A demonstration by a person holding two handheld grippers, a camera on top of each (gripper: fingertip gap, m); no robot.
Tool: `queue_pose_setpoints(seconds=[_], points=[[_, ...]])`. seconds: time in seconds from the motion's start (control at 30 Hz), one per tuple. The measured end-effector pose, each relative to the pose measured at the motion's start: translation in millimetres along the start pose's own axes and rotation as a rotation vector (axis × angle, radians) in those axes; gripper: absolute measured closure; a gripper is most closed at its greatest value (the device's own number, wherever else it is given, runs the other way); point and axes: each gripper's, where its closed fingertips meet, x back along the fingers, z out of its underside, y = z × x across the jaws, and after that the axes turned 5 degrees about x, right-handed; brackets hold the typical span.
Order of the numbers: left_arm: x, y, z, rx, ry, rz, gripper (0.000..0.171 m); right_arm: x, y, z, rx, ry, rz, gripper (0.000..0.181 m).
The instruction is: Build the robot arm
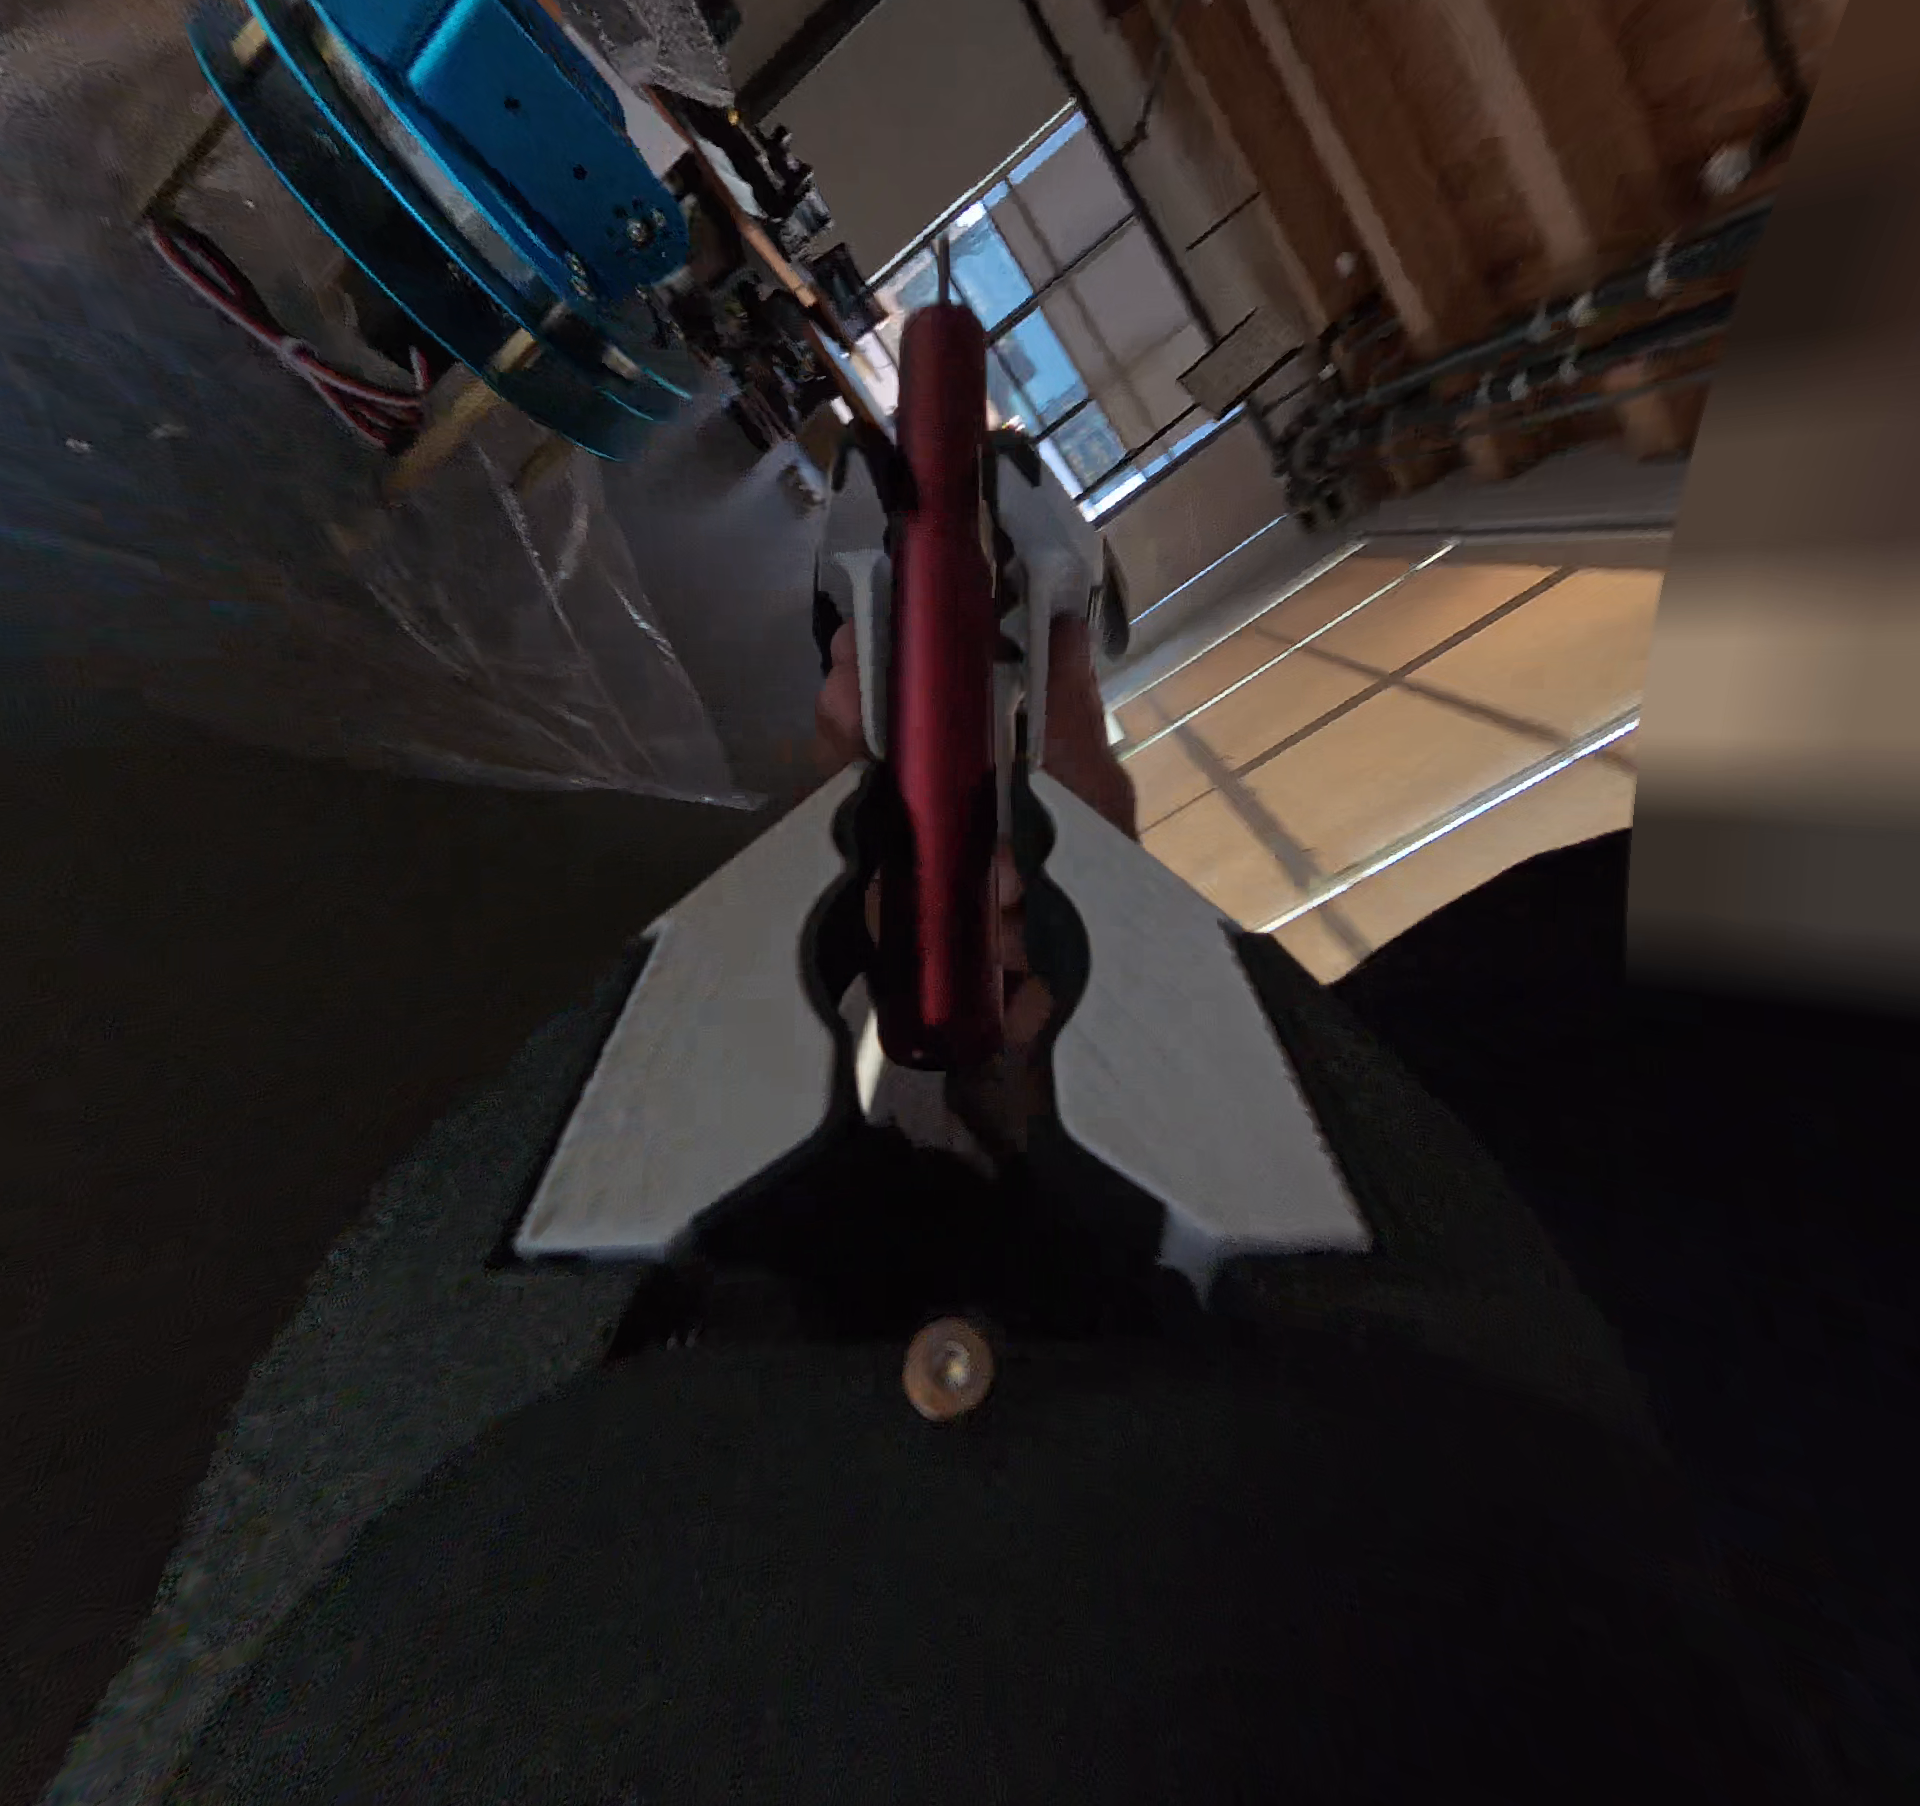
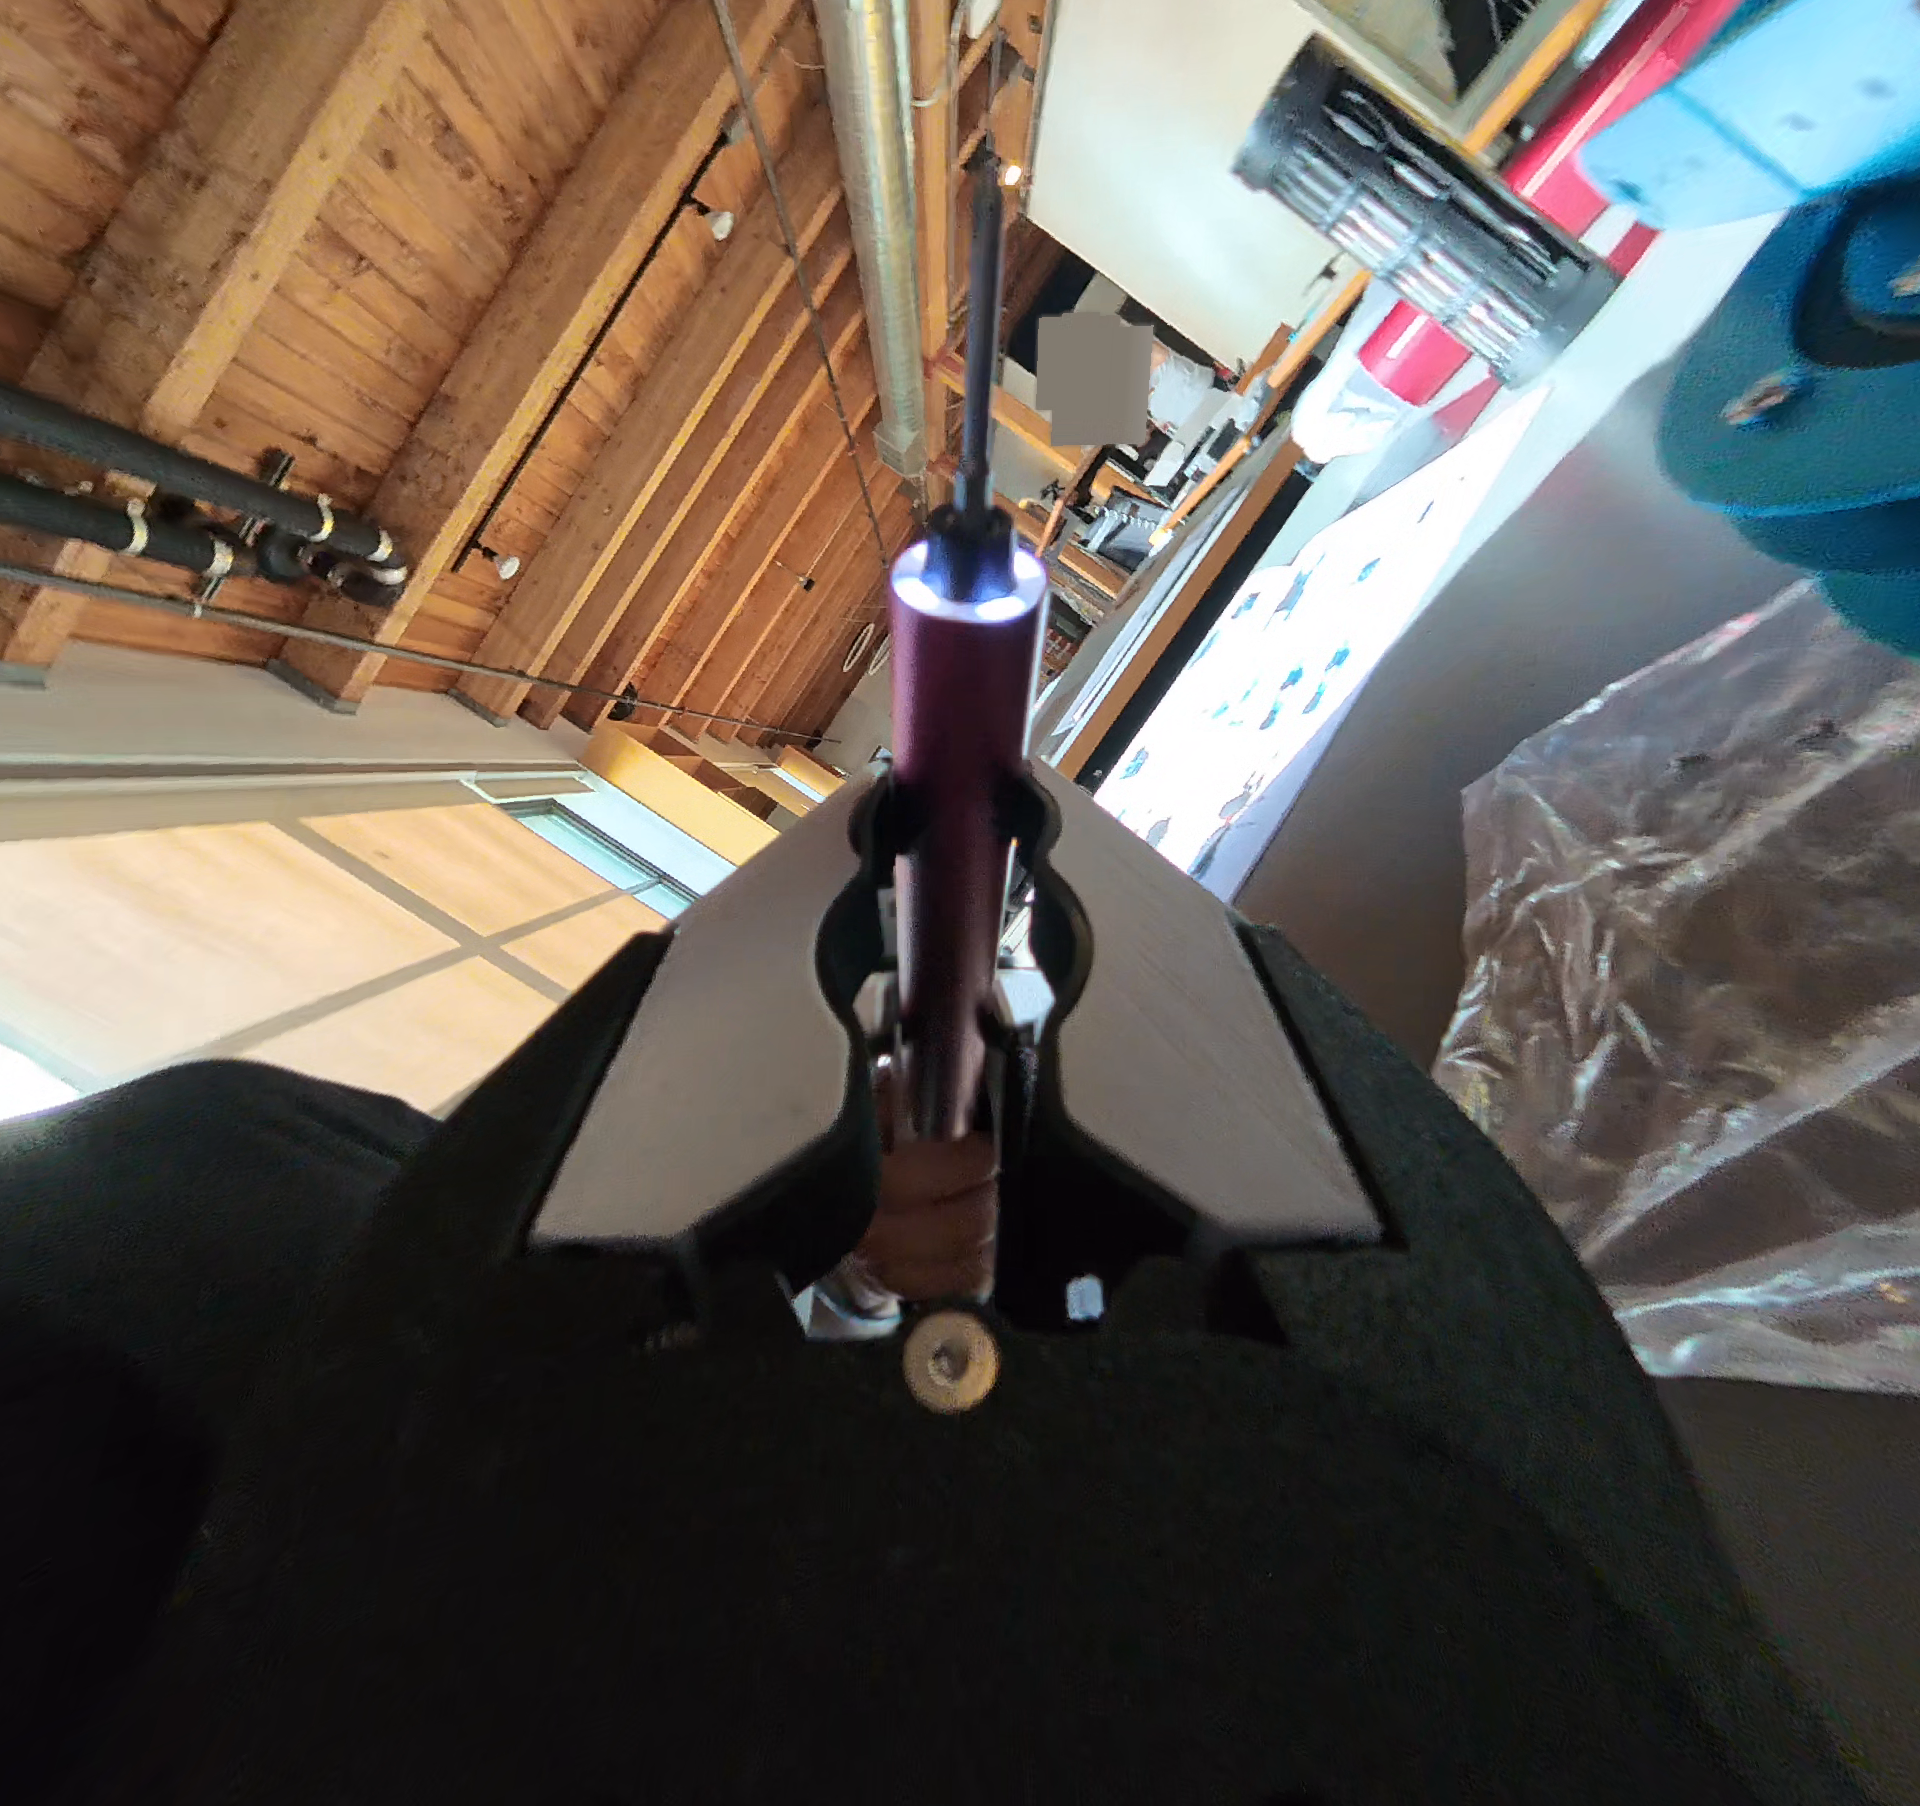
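In the left wrist view the left hand-held gripper (image 1: 940, 915) is clamped on the rear end of a red powered screwdriver (image 1: 940, 717), whose long axis runs straight forward along the fingers, bit end pointing away from the camera. Farther along the same barrel the other hand-held gripper, white and seen from the front with a hand (image 1: 1081, 717) behind it, also grips the tool, so both hold one tool end to end. A blue round-based machine (image 1: 447, 198) stands up and to the left on the table (image 1: 156, 509), well apart from the tip. In the right wrist view the right hand-held gripper (image 2: 951, 883) is closed on the same barrel, the lit nose and thin dark bit (image 2: 982, 343) pointing forward toward the wooden ceiling (image 2: 312, 198). The blue machine shows at the right edge, beside crinkled clear plastic sheet (image 2: 1683, 925).
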Motion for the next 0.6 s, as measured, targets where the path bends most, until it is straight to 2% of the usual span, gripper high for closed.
queue_pose_setpoints(seconds=[0.07,0.17,0.27,0.37,0.6], points=[[-11.8,6.3,9.8,-0.084,0.070,-0.082,0.145,0.5,-11.7,-3.5,-0.050,0.025,0.038,0.162],[-28.0,17.1,20.5,-0.039,0.178,-0.142,0.151,2.5,-28.8,-5.5,-0.148,0.053,0.079,0.162],[-33.0,20.4,14.6,0.137,0.164,-0.114,0.152,7.8,-45.1,-10.0,-0.174,0.057,0.136,0.160],[-32.5,17.8,16.1,0.268,0.184,-0.061,0.152,13.8,-49.3,-10.5,-0.172,0.072,0.131,0.159],[-38.4,19.2,23.5,0.320,0.213,-0.052,0.153,13.8,-54.5,-7.6,-0.199,0.060,0.118,0.159]])
